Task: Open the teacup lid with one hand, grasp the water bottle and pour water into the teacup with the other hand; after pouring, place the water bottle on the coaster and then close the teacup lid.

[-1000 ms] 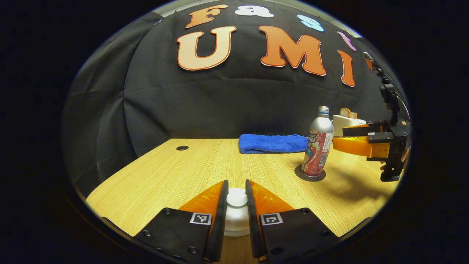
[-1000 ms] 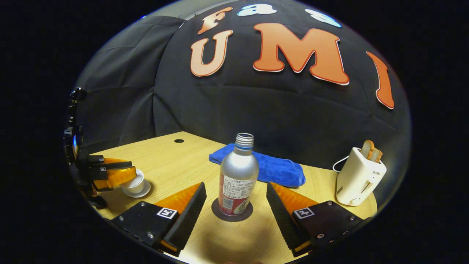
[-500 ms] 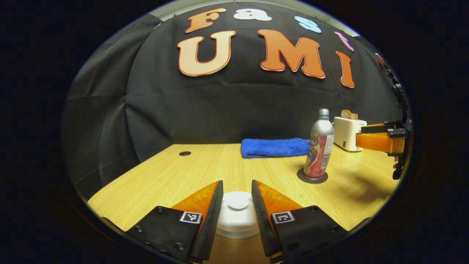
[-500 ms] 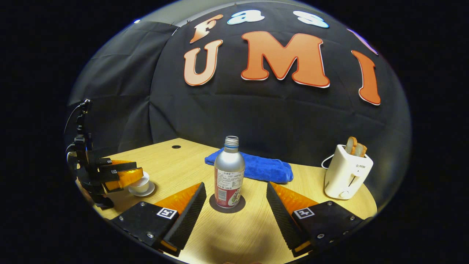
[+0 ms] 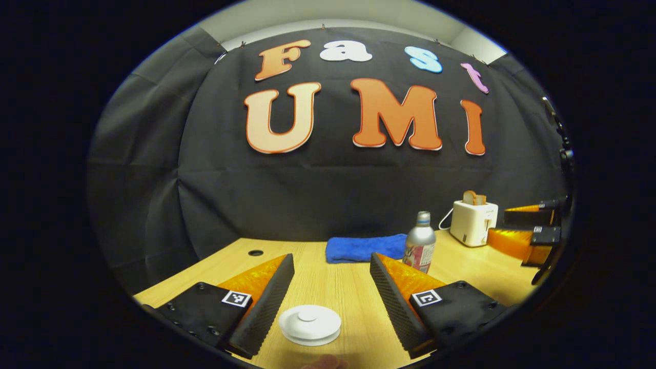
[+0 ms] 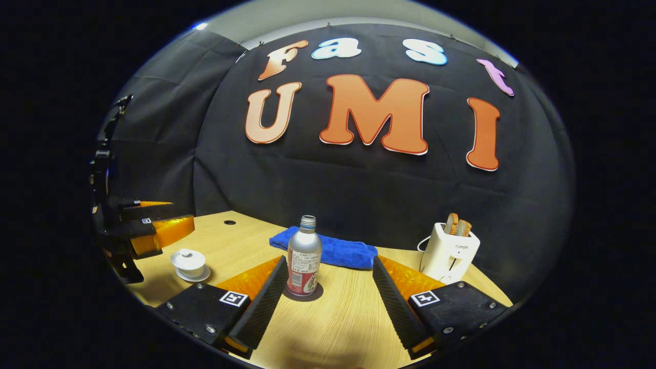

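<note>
Left gripper view: the left gripper (image 5: pixel 332 279) stands wide apart at the bottom, the lidded teacup (image 5: pixel 309 324) between its fingers, untouched.

Right gripper view: the right gripper (image 6: pixel 328 284) gapes at bottom centre; the bottle (image 6: pixel 304 256) rests on its coaster (image 6: pixel 313 293), teacup lower left.

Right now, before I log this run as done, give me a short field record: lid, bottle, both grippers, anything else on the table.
lid: white round lid seated on white teacup, on its saucer
bottle: silver metal bottle with red label upright on dark round coaster, uncapped
left gripper: jaws open, above lid, apart from it
right gripper: jaws open, short of bottle
other: blue folded towel; white toaster with bread
</note>
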`<state>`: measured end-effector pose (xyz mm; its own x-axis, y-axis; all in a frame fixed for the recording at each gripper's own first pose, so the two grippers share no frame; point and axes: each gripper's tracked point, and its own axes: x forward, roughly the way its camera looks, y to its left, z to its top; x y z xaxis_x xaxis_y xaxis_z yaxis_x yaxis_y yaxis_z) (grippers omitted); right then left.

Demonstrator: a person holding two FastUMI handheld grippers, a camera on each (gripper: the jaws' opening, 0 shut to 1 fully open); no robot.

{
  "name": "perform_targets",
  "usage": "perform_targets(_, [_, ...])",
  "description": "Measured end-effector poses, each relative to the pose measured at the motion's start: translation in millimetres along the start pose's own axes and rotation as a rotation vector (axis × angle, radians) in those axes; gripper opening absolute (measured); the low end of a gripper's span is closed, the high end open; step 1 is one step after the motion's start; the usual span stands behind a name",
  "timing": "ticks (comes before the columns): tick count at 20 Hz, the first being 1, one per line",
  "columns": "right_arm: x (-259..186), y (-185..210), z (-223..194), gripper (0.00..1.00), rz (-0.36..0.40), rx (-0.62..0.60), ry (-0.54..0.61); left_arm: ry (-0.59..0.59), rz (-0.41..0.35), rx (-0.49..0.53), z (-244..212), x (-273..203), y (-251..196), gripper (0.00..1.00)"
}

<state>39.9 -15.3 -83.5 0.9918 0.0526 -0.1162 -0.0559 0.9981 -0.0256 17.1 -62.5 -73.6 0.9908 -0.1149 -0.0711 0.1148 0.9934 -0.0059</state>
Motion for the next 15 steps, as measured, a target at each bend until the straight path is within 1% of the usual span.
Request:
perform_targets(1, [-4,1,5,1.0,-0.003,-0.007,-0.011,-0.019,0.004,0.006,10,-5,-4,0.94])
perform_targets(2, [-9,0,11,1.0,-0.011,-0.011,-0.027,-0.033,0.005,0.011,20,-9,-7,0.94])
perform_targets(3, [-13,1,17,1.0,-0.017,-0.012,-0.04,-0.051,0.005,0.012,27,-13,-11,0.98])
perform_targets(6, [-29,0,34,0.99,-0.027,-0.015,-0.078,-0.08,0.004,0.003,42,-26,-19,1.0])
perform_targets(12, [-54,-12,61,0.99,-0.058,-0.011,-0.146,-0.109,0.006,-0.03,60,-41,-25,1.0])
perform_targets(14, [-59,-15,66,0.99,-0.067,-0.002,-0.162,-0.117,0.014,-0.021,64,-45,-24,1.0])
perform_targets(15, [-59,-16,65,1.0,-0.069,0.001,-0.162,-0.118,0.011,-0.02,63,-47,-24,0.94])
